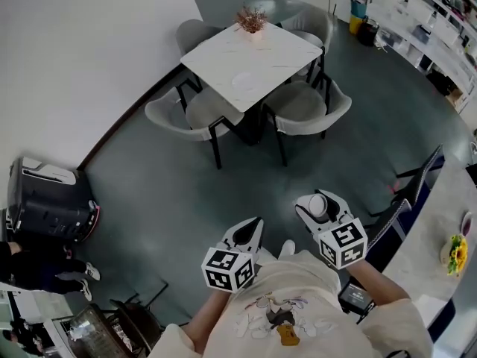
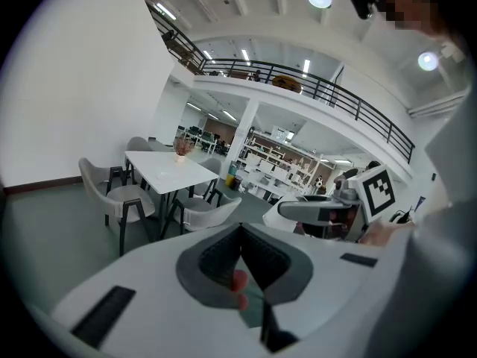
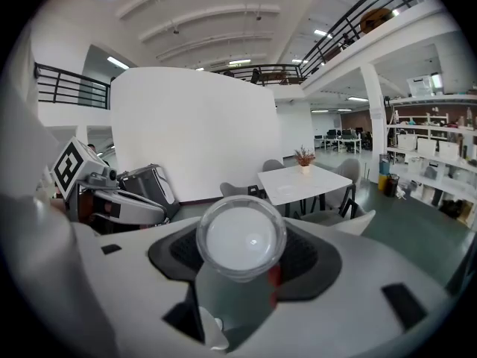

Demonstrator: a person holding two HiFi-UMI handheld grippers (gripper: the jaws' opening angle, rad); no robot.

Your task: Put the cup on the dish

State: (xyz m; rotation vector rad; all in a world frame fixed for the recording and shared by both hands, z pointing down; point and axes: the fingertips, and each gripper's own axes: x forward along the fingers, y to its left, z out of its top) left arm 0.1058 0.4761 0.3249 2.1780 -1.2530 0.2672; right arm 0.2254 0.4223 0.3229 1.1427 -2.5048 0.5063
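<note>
We held both grippers low in front of us, above the grey floor and well apart from the white table (image 1: 279,47). The right gripper (image 1: 322,204) had its jaws closed around the cup (image 1: 318,205). In the right gripper view the cup (image 3: 241,236) sat between the dark pads, a clear round vessel with one circular end turned towards the camera. The left gripper (image 1: 252,227) carried nothing, and in the left gripper view its two jaws met in a tight seam, the left gripper (image 2: 240,235) pressed shut on itself. The dish (image 1: 244,80), a pale oval, lay on the table's near half, with grey chairs (image 1: 304,110) drawn up round it and a reddish dried sprig (image 1: 252,19) at the far edge. The only print we could make out was the black-and-white square markers on each gripper's cube (image 1: 344,243), plus a cartoon figure on our shirt (image 1: 277,321), too small to read. A black case (image 1: 46,201) stood by the wall at our left.
</note>
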